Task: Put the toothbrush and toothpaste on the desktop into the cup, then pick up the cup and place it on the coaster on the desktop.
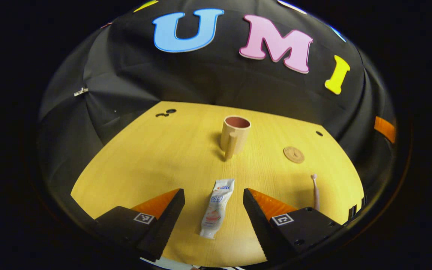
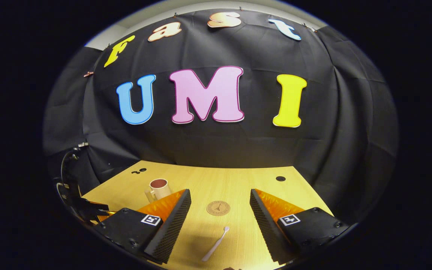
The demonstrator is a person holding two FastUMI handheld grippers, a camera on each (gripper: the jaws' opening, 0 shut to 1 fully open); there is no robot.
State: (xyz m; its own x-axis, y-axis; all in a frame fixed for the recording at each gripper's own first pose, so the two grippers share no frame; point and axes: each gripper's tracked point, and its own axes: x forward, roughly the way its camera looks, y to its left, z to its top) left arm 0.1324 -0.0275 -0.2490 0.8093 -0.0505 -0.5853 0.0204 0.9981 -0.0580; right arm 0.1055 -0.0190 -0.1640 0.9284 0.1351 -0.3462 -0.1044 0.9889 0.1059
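Between the spread fingers of the left gripper (image 1: 213, 204) lies the toothpaste (image 1: 217, 208) — cup (image 1: 234, 135) beyond, coaster (image 1: 294, 154) far right — while the right gripper (image 2: 219, 212), also released, frames the toothbrush (image 2: 216, 244).

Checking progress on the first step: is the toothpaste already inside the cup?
No: in the left gripper view the toothpaste lies flat on the desktop, apart from the cup.

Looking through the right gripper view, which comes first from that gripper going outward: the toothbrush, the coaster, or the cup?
1. Toothbrush: nearest, lying on the table between the open right gripper's fingers.
2. Coaster: just beyond it, straight ahead.
3. Cup: farthest, off to the left, partly behind one finger.
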